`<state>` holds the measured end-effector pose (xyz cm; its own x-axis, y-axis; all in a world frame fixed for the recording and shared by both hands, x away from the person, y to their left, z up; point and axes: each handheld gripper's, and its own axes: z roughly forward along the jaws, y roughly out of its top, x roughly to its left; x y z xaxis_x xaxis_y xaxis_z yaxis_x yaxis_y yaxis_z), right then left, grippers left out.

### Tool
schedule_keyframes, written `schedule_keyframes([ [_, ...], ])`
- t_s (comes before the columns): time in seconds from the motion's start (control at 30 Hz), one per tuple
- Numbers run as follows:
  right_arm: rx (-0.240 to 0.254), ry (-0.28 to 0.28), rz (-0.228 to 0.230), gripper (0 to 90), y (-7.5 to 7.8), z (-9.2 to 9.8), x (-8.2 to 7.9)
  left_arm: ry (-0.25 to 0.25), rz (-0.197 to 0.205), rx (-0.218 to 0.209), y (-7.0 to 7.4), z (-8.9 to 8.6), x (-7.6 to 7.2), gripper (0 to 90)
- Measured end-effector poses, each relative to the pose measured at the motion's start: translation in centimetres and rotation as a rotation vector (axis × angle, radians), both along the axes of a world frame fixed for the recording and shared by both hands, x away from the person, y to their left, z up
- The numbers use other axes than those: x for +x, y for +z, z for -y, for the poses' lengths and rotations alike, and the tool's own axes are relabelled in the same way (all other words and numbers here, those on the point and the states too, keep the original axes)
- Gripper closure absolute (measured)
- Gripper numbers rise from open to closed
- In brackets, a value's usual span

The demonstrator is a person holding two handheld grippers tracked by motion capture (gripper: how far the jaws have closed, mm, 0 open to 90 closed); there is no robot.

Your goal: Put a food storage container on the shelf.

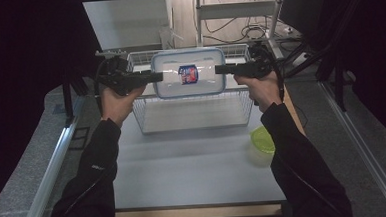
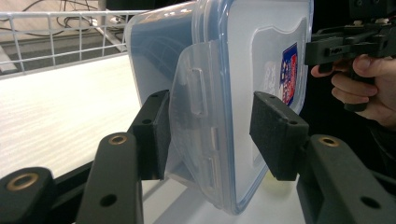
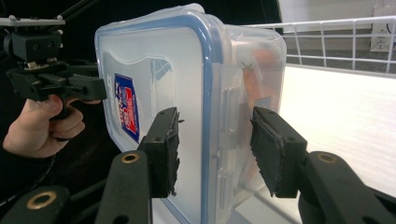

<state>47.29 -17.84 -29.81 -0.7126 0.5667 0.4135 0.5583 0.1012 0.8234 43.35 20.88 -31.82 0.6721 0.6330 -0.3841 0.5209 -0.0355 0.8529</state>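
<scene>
A clear plastic box [image 1: 189, 73] with a blue-rimmed lid and a red and blue label hangs in the air above a white wire basket [image 1: 142, 118]. My left gripper [image 1: 159, 76] is shut on its left end, the pads clamped over the latch flap [image 2: 196, 93] and the lid in the left gripper view. On the opposite end my right gripper [image 1: 220, 69] is shut, one pad [image 3: 163, 149] on the lid face and the other on the box wall. Something orange shows dimly inside the box [image 3: 261, 70].
The wire basket stands at the back of the white table [image 1: 194, 173], directly under the box. A small round tub with a yellow-green lid [image 1: 262, 142] sits near the table's right edge, beside my right forearm. Metal rails run along both sides.
</scene>
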Motion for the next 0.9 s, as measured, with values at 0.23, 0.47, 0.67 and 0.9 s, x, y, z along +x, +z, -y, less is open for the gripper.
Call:
schedule_keyframes([
  [0.23, 0.008, -0.015, -0.017, 52.2, 0.1, -0.3, 1.2, 0.013, -0.01, -0.016, -0.1, -0.2, 0.9, 49.4],
  [0.47, 0.019, -0.009, -0.026, 51.9, -0.1, -0.3, 1.9, 0.011, 0.026, 0.008, -0.2, -0.1, 1.2, 47.4],
  [0.67, 0.006, -0.022, -0.004, 50.3, -0.2, -0.5, 1.7, 0.028, 0.044, 0.048, -0.2, 0.2, 1.1, 44.1],
  [0.9, -0.018, -0.047, 0.005, 48.3, -0.5, -0.6, 1.8, 0.037, 0.035, 0.057, -0.5, 0.3, 1.3, 40.2],
])
